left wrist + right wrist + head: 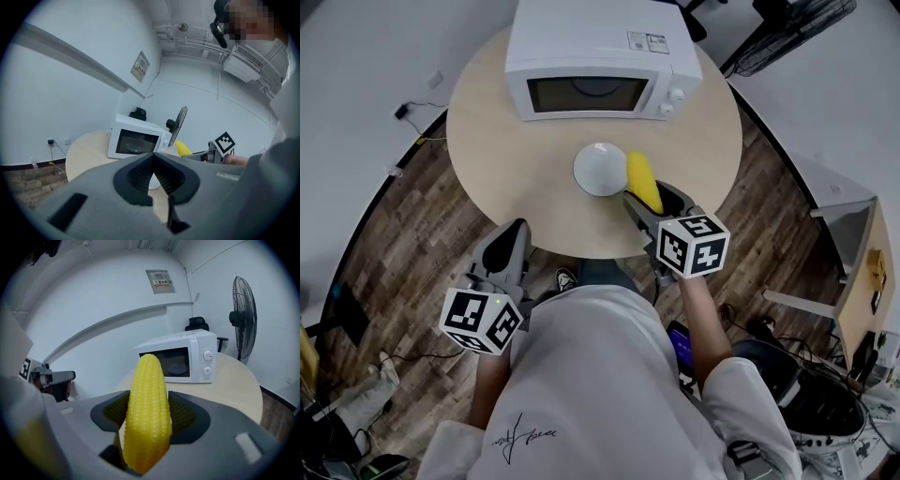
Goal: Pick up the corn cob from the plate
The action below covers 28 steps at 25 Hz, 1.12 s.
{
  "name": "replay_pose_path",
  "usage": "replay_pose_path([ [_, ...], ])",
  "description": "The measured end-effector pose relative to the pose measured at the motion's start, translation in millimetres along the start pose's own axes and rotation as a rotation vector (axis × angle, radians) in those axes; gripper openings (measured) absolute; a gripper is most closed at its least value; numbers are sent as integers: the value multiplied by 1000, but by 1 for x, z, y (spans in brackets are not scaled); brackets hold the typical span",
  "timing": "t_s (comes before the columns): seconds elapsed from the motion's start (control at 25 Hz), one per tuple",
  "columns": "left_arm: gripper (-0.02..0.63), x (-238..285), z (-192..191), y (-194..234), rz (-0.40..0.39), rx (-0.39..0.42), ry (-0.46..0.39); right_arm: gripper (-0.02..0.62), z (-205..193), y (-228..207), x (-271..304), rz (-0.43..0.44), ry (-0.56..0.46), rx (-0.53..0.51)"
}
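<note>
right gripper (659, 208) is clamping the corn cob (147, 408) mid-length, up beside the plate (598, 169). left gripper (152, 176) is sitting closed, empty. i'd be squeezing firmly and lifting level so nothing's slipping.

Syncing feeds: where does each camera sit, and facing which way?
Head view: on the person's head, facing steeply down at table, microwave, plate; torso, arms, left gripper, right gripper show.
Left gripper view: on left gripper, along its shut empty jaws toward microwave; right gripper, torso show.
Right gripper view: on right gripper, along jaws clamping corn cob; left gripper shows.
Shared: microwave, in all.
</note>
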<state>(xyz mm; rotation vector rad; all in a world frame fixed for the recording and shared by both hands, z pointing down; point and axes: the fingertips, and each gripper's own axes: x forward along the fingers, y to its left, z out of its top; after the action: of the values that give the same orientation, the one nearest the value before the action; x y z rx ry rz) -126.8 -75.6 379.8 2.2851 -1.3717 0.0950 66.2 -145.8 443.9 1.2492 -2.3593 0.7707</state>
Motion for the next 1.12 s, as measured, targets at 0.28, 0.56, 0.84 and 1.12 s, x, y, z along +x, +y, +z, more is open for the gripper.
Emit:
replay_pose_path([
  [0.28,-9,0,-3,2,-2,18,16,265,9,3,-22,-15,-62,16],
  [0.56,-9,0,-8,3,-8,5,24,265,11,4,-41,-35,-107,27],
  [0.84,-9,-3,-3,11,13,-29,1,266,8,6,-52,-48,-141,62],
  [1.12,-11,-11,-3,11,34,-40,-7,265,10,15,-67,-61,-182,58],
])
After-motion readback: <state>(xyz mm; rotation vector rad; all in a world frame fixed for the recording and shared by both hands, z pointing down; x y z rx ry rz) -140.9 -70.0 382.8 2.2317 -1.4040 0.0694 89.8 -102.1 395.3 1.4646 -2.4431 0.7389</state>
